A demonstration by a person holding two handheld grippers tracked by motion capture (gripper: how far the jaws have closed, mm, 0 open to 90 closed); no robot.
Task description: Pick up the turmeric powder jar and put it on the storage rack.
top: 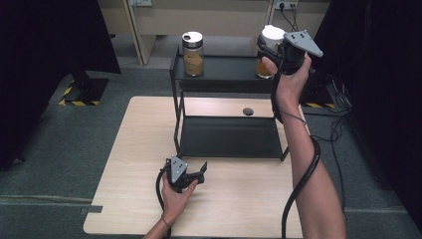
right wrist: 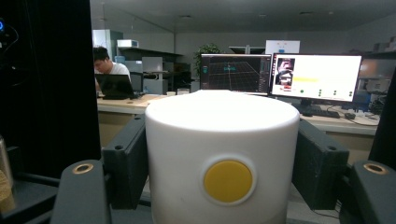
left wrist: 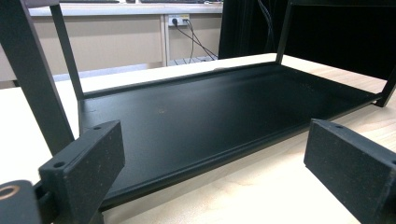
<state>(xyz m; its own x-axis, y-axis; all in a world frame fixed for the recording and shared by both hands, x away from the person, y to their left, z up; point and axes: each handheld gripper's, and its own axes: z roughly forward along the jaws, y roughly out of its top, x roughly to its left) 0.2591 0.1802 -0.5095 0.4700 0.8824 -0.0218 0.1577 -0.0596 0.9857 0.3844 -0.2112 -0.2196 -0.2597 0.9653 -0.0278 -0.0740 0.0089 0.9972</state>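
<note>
Black jaws around smooth white lid (right wrist: pixel 222 140)

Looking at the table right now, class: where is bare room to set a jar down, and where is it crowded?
Free: the rack's lower shelf and the table left of the rack. Crowded: the top shelf, between the brown-filled jar and the white-lidded jar in the right gripper.

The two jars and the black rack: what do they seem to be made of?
The left jar looks like clear glass, its brown contents showing through.

The right jar has a white cap, probably matte plastic, smooth with a yellow dot.

The rack looks like black-painted metal, with thin flat shelves and a dull sheen.
</note>
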